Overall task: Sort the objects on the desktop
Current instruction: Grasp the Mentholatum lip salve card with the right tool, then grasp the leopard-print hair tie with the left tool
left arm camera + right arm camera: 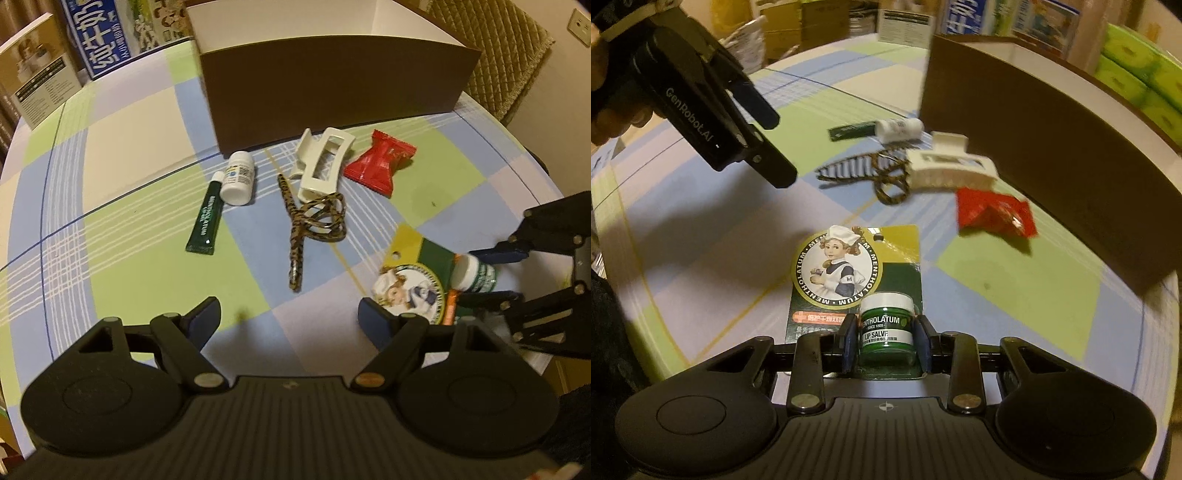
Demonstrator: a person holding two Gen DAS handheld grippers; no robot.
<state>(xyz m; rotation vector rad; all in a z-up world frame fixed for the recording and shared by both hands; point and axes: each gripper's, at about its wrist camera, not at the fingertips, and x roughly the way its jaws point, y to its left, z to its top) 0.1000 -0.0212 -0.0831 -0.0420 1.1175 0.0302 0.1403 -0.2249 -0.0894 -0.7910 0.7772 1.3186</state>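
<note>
In the left wrist view, the left gripper [290, 319] hung spread wide and empty above the checked table [129, 147], with the green tube [204, 218], white bottle [239, 179], hair clip [320, 164] and red packet [380, 166] before the brown box [332, 96]. In the right wrist view, the right gripper [886, 341] was clamped on the carded lip salve jar [886, 326], which lay on the table near the edge.

a green lip salve jar [886, 334] on its card lies near the red packet [995, 216], white hair clip [951, 168] and tube [205, 218].
</note>
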